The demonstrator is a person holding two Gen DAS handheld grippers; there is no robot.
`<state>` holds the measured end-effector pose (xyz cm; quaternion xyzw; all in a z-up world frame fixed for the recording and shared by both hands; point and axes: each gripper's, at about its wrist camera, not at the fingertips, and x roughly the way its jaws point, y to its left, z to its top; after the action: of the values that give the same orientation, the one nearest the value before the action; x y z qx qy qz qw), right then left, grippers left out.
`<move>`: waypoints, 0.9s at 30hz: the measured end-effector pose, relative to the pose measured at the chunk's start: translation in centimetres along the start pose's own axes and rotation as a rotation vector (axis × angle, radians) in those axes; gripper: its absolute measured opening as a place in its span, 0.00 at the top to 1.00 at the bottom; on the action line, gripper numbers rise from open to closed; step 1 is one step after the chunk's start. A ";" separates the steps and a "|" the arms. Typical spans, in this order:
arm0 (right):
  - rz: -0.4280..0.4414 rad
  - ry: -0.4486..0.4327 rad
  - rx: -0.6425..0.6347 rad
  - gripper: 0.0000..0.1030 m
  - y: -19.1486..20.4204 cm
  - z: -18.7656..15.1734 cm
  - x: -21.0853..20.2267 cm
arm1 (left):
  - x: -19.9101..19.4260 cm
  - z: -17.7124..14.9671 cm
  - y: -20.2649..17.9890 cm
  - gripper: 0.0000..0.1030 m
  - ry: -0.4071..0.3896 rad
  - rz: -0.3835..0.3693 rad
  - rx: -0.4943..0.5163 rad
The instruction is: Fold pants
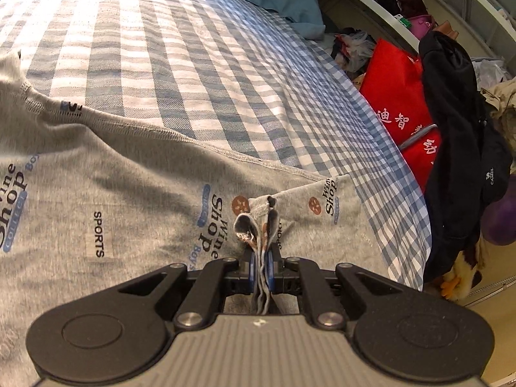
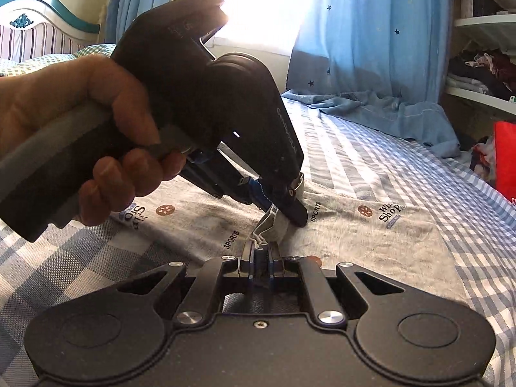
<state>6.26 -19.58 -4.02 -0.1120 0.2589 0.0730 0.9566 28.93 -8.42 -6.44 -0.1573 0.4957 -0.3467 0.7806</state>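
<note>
- The left gripper (image 1: 262,258) is clamped on a bunched edge of the grey printed pants (image 1: 135,200), several layers of cloth being pinched between its blue pads.
- The right gripper (image 2: 260,251) is likewise clamped on a gathered fold of the same cloth, and a hand (image 2: 96,129) is seen gripping the handle of the other tool just above it.
- The two pinch points are held close together, almost touching, low over the garment.
- The pants are spread flat on the blue checked bedsheet (image 1: 200,64); from the left gripper, most of the cloth is seen to extend leftward, with only a short part to the right, near the bed's edge.
- The next move is judged to hinge on that sideways long axis: the gathered edge is probably to be laid along it.
- A blue garment (image 2: 387,109) is bunched at the far side of the bed, well apart.
</note>
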 end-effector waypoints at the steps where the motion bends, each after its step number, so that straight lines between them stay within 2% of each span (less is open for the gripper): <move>1: 0.000 0.000 0.001 0.92 0.0 -0.1 0.1 | 0.0 0.0 -0.2 0.92 -0.002 0.004 0.004; 7: 0.005 0.002 0.014 0.92 -1.1 0.1 0.3 | 0.0 -0.1 -0.6 0.92 -0.006 0.022 0.013; 23: 0.011 -0.006 0.048 0.92 -1.4 0.1 0.4 | -0.6 0.1 -1.5 0.93 -0.014 0.044 -0.038; 27: 0.006 -0.017 0.098 0.91 -1.7 0.7 -0.1 | -2.0 0.5 -3.2 0.94 -0.042 0.045 0.001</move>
<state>6.86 -21.04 -3.10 -0.0637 0.2546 0.0643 0.9628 27.63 -9.32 -3.02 -0.1530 0.4823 -0.3260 0.7986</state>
